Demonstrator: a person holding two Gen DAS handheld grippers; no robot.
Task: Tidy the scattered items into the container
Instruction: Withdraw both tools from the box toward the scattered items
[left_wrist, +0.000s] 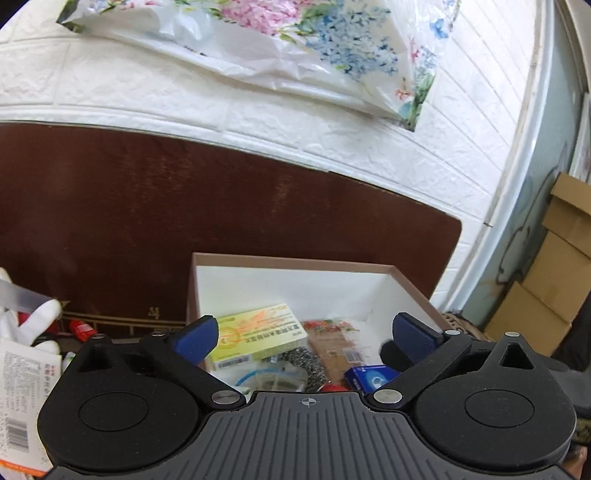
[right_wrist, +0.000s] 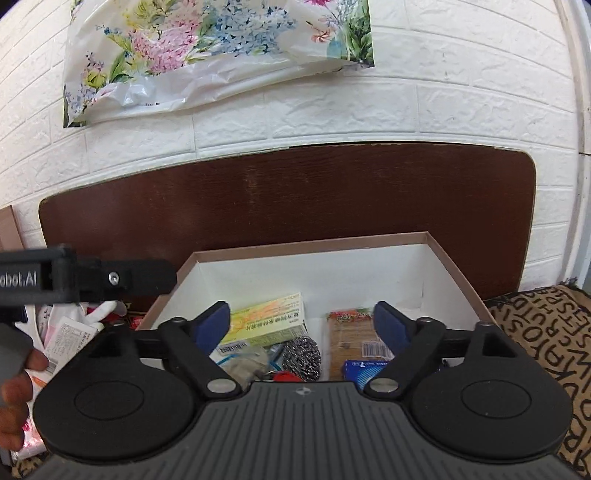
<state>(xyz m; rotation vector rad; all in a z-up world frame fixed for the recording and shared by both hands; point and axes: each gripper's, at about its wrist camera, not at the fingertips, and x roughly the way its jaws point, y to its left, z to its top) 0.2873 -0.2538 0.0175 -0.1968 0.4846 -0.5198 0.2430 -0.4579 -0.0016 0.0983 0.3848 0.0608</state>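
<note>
Hovering over the box (right_wrist: 454, 266), both tongs (left_wrist: 314, 338) (right_wrist: 303, 325) gape wide and empty, and the leftover packet (left_wrist: 18, 398) looks light and floppy, so pinch an edge.

Your box (right_wrist: 458, 269) sits ahead against the headboard (right_wrist: 288, 192), with a carton (right_wrist: 269, 317), scourer (right_wrist: 301, 354) and packet (right_wrist: 351, 339) inside it. More packets (right_wrist: 70, 336) lie left of it, and a bag (right_wrist: 207, 55) hangs on the wall behind.

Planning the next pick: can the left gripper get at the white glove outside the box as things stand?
Probably yes. The left gripper is open and empty over the box. The white glove lies uncovered off to its left, beside the box, so it would need to swing left first.
</note>
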